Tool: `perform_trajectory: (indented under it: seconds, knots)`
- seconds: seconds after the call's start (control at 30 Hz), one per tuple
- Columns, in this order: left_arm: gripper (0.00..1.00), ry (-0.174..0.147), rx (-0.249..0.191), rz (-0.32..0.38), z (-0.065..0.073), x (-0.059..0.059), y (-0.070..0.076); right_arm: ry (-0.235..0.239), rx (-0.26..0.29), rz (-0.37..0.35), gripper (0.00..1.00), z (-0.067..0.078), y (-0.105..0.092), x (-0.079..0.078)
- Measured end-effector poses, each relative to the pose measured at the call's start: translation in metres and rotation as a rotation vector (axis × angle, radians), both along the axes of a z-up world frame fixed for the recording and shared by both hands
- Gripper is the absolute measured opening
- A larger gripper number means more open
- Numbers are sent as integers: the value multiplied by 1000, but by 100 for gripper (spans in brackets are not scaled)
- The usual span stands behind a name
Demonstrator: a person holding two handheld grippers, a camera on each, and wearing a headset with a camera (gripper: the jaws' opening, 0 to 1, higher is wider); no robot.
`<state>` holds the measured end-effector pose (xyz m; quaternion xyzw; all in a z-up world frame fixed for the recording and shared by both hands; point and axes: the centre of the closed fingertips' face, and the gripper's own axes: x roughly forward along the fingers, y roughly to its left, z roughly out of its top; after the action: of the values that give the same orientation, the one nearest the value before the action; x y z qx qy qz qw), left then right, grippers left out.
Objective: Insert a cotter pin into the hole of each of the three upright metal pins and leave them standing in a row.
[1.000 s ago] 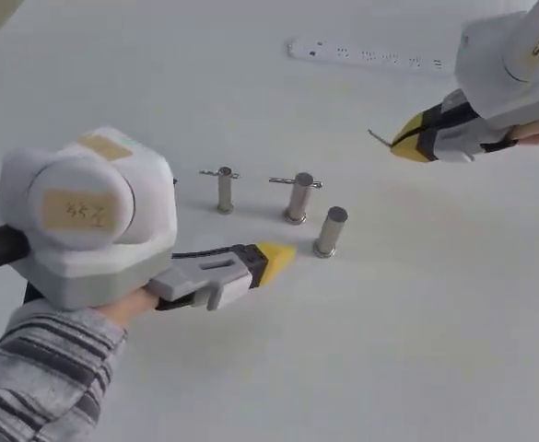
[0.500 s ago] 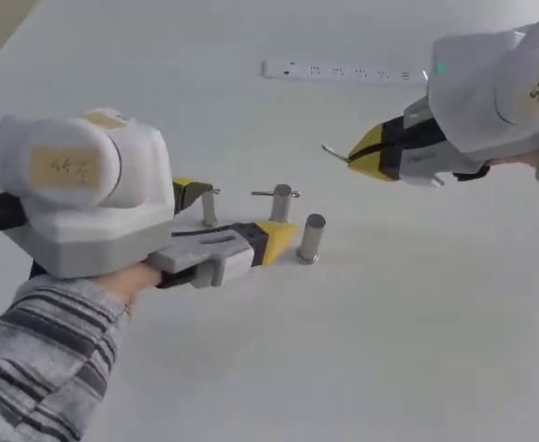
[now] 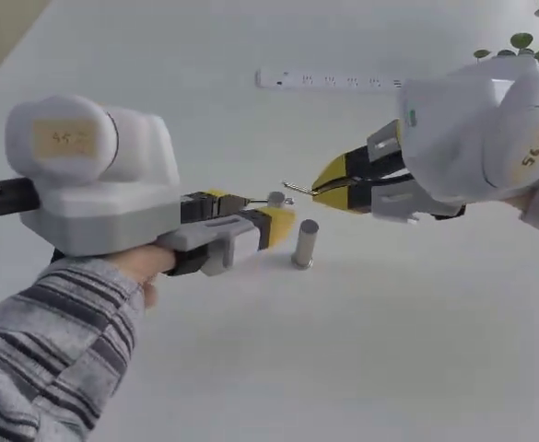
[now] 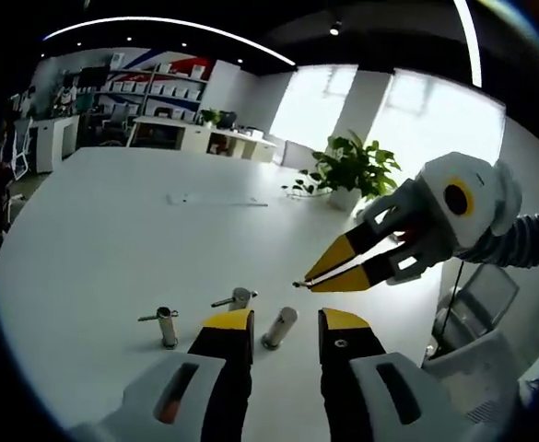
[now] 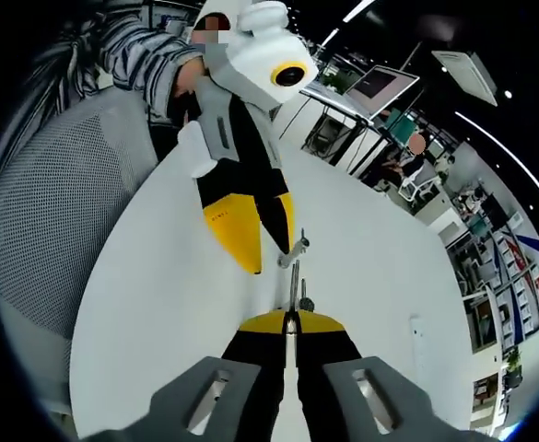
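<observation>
The cotter pin [image 3: 296,190] is clamped between the closed jaws of the right gripper [image 3: 317,191], held above the white table [image 3: 407,331]. Near it on the table stands the bare metal pin [image 3: 304,242], upright (no cotter through it). Beside it stand the middle pin [image 4: 240,297] and the end pin [image 4: 166,325], each carrying a cotter. The left gripper [image 4: 286,320] hangs close by, jaws parted, holding nothing.
</observation>
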<state>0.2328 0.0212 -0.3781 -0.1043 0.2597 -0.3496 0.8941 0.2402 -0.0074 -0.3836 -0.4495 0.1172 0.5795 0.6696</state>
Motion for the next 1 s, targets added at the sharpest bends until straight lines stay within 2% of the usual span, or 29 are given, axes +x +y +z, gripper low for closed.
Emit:
perform_trajectory:
  seconds: [0.23,0.3,0.37,0.57,0.73,0.83,0.87,0.9,1.0]
  knots:
    - [17,49,-110,2,6,-5,-6,-15,7,40,0,3,10,-15]
    - [13,56,-158,8,10,-5,-8,-14,13,42,0,4,12,-17]
    - [11,62,-180,11,12,-5,-8,-15,22,43,0,6,14,-18]
    - [3,68,-215,22,14,-4,-9,-15,38,40,0,10,17,-20]
    - [0,76,-236,28,15,-4,-9,-10,44,40,0,11,18,-22]
    - [0,77,-240,24,15,-5,-9,18,63,26,0,10,18,-23]
    - [0,73,-240,21,15,-5,-9,31,71,20,0,10,18,-23]
    - [0,55,-229,8,15,-6,-9,64,81,6,0,9,18,-25]
    - [0,19,-200,-18,16,-8,-10,95,101,-12,0,10,18,-25]
